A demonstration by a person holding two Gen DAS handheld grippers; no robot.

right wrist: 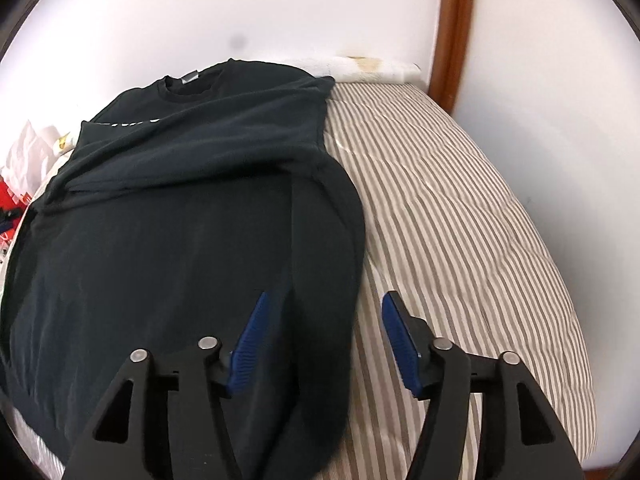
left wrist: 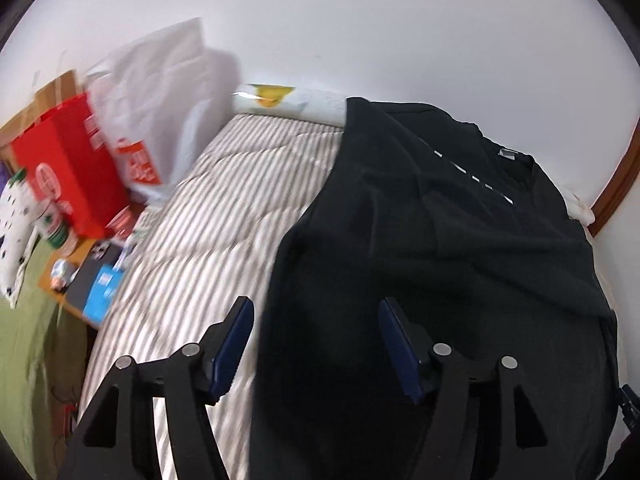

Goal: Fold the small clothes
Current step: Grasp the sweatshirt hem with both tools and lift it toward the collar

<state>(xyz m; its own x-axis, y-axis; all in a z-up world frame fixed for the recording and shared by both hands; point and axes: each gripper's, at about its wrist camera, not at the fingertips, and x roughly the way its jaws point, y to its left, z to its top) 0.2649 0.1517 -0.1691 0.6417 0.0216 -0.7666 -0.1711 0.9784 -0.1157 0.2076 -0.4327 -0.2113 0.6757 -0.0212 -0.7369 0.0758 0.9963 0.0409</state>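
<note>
A black T-shirt [left wrist: 440, 240] lies spread on the striped bed cover [left wrist: 224, 216], its collar toward the wall and both sides folded in over the middle. My left gripper [left wrist: 316, 316] hovers open above the shirt's left edge, with nothing pressed between its blue pads. In the right wrist view the same T-shirt [right wrist: 180, 220] fills the left half, its folded right edge curving down the striped cover [right wrist: 460, 220]. My right gripper [right wrist: 324, 312] stands open over that right edge, its blue pads apart and gripping nothing.
Left of the bed stand a red bag [left wrist: 68, 168] and a white plastic bag [left wrist: 156, 112], with boxes and a bottle on a low orange surface [left wrist: 76, 276]. A white wall runs behind the bed, and a brown wooden door frame [right wrist: 454, 28] stands at the right.
</note>
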